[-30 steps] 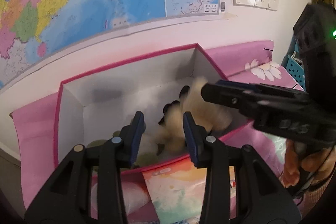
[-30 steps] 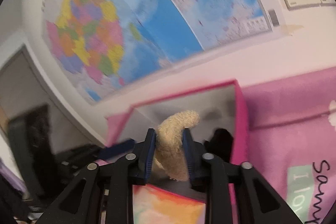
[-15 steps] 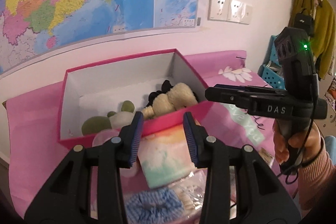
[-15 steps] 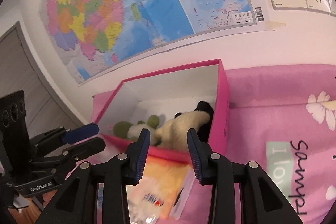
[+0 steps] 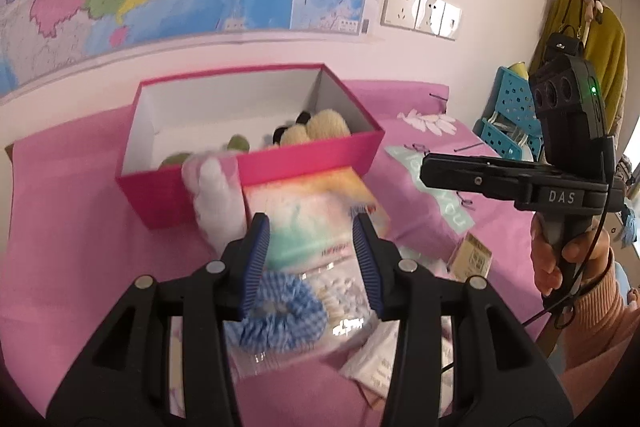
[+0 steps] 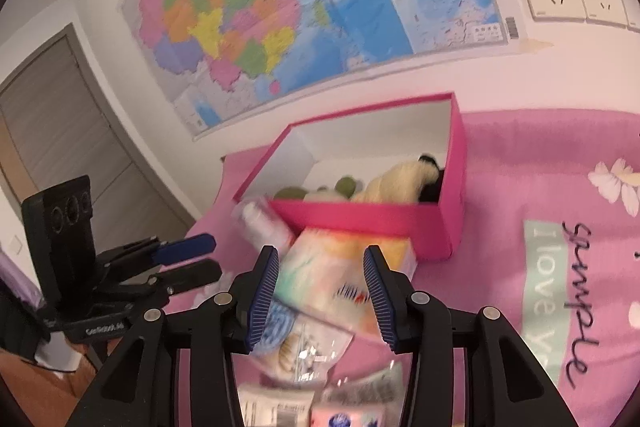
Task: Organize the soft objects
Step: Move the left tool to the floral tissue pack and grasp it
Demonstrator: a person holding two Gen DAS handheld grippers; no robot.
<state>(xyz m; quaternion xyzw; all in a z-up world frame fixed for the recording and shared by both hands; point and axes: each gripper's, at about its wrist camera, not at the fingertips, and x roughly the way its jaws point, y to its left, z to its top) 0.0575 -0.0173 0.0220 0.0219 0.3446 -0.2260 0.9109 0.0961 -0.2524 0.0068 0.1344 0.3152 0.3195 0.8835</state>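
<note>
A pink cloth (image 6: 500,155) covers the surface below a wall map (image 6: 300,7).

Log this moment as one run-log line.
left gripper: open, empty | right gripper: fingers just opening, empty | plush: in box | scrunchie: on packets, outside box

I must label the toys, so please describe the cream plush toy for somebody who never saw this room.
Find the open pink box on the pink cloth under the wall map. The cream plush toy lies inside, at the right end. Unlike the green toy beside it, it is pale with black parts.
</note>
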